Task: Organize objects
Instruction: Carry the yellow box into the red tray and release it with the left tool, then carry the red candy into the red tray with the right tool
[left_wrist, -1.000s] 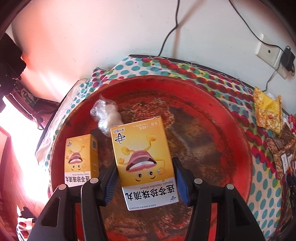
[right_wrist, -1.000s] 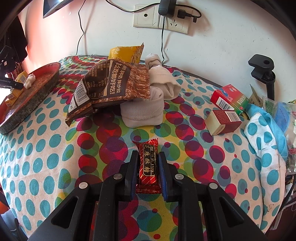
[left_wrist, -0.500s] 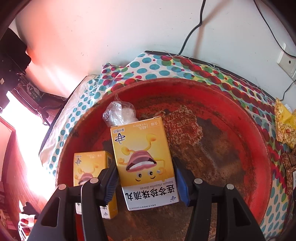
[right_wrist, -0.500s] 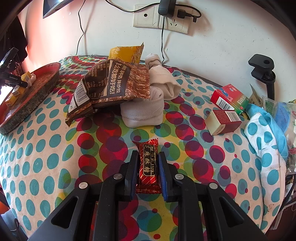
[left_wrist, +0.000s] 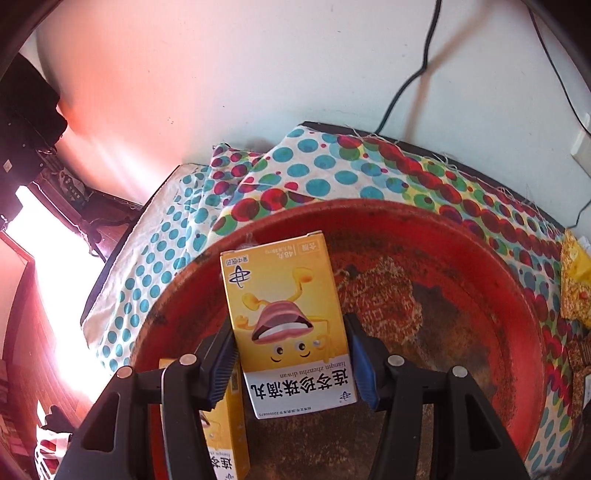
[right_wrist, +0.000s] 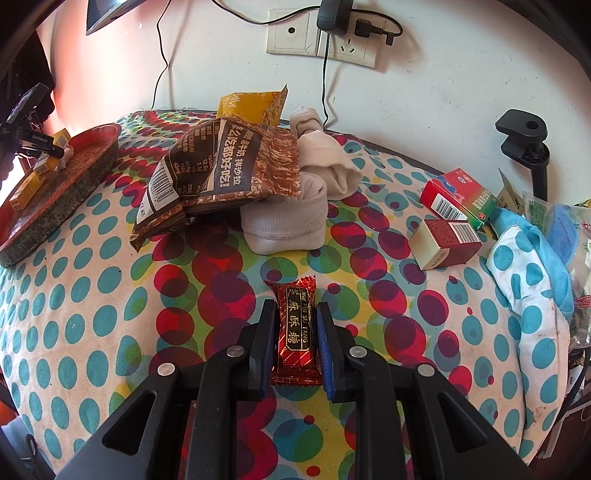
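Observation:
My left gripper is shut on a yellow medicine box with a cartoon face, held over the left side of a worn red tray. A second yellow box lies in the tray below my left finger. My right gripper is shut on a red candy bar just above the dotted cloth. The red tray also shows in the right wrist view at far left, with yellow boxes and the left gripper over it.
A brown snack bag leans on rolled white socks, with a yellow bag behind. Two red boxes lie at right beside a blue cloth bundle. A wall socket and cables hang behind.
My left gripper has carried the yellow box toward the tray's left rim; the second box slid under my finger and the white plastic bundle is hidden. The right gripper has not moved.

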